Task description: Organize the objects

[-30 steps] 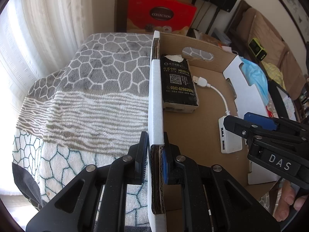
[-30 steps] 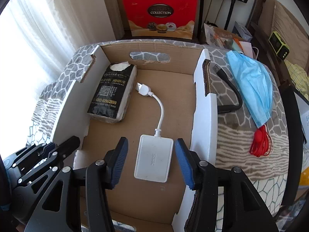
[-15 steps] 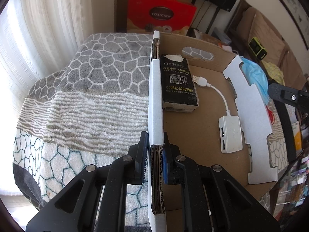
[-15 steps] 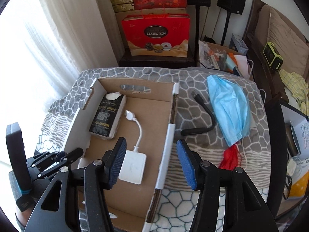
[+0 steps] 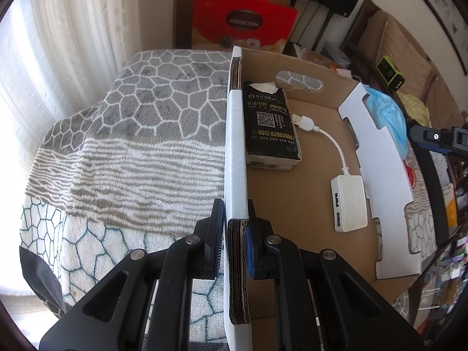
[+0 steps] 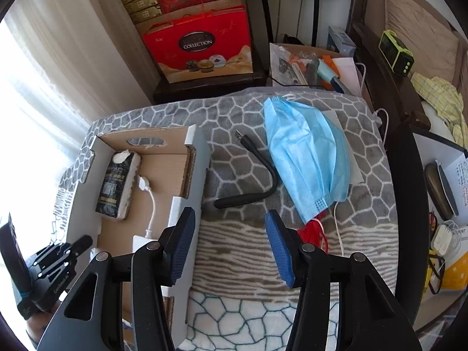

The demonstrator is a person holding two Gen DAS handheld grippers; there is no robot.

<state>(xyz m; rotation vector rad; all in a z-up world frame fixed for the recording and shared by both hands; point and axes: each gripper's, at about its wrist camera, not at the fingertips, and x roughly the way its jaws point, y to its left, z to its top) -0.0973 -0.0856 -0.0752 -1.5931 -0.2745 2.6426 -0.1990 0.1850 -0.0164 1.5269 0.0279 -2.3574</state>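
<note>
A cardboard box [image 5: 304,204] lies on a patterned blanket. My left gripper [image 5: 236,228] is shut on the box's left wall [image 5: 235,158]. Inside lie a black tissue pack [image 5: 272,128] and a white USB hub [image 5: 349,201] with its cable. In the right wrist view the box [image 6: 187,175] is at the left. My right gripper [image 6: 228,242] is open and empty above the blanket, right of the box. Ahead of it lie a black flexible USB stick [image 6: 257,175], a blue face mask [image 6: 307,158] and a red item [image 6: 313,231] partly under the mask.
The blanket [image 6: 248,251] covers a small table. A red gift bag [image 6: 199,46] stands behind it, with a tray of clutter [image 6: 307,64] to its right. A dark wooden bench edge [image 6: 406,175] runs along the right. Curtains [image 5: 58,44] hang at the left.
My right gripper has lifted out of the box, away from the white hub, and moved right over the blanket toward the black stick and mask. The left gripper has stayed clamped on the box wall.
</note>
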